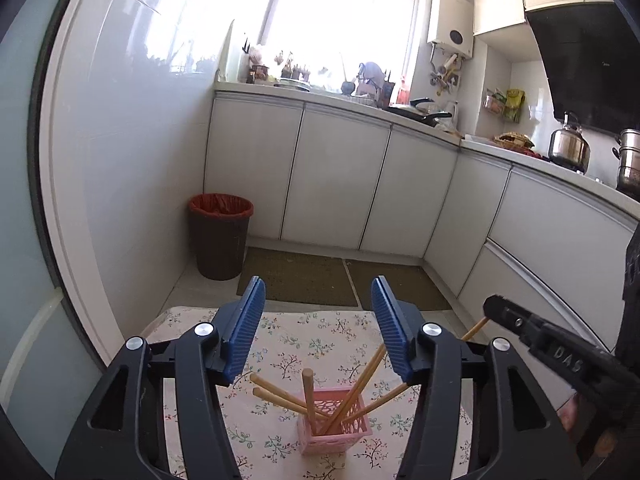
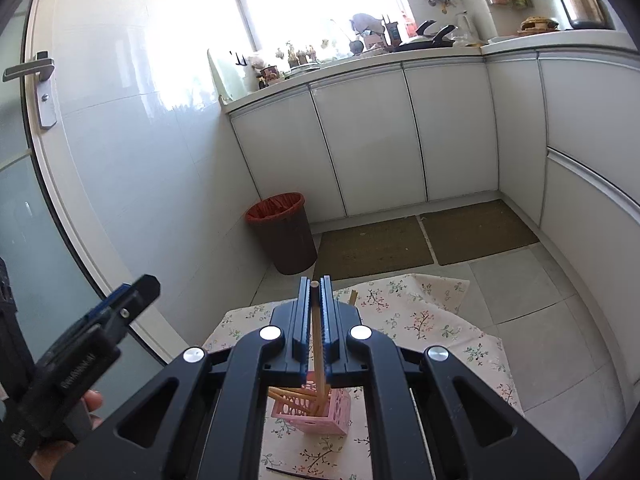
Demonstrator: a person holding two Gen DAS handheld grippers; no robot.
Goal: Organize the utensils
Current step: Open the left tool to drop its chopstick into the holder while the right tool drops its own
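The pink basket (image 1: 335,420) stands at lower centre of the left wrist view on a floral tablecloth (image 1: 320,344) whose far edge runs across the middle of the frame, with floor mats (image 1: 300,276) beyond it. To the upper left of the cloth stands a brown bin (image 1: 219,236) against the tiled wall; white cabinets (image 1: 336,176) close off the far side and the right. In the right wrist view the cloth's right edge (image 2: 480,332) falls away to bare floor tiles, open room on that side. The basket is openwork plastic, upright, holding several wooden chopsticks (image 1: 280,396) that splay out left and right over its rim. The left gripper (image 1: 320,332) stands open above the basket, blue pads wide apart with nothing between them. The right gripper (image 2: 316,312) is clamped on one chopstick (image 2: 318,348), held nearly upright, its lower end reaching down into the basket (image 2: 316,412). In that view the left gripper shows at lower left, apart from the basket.
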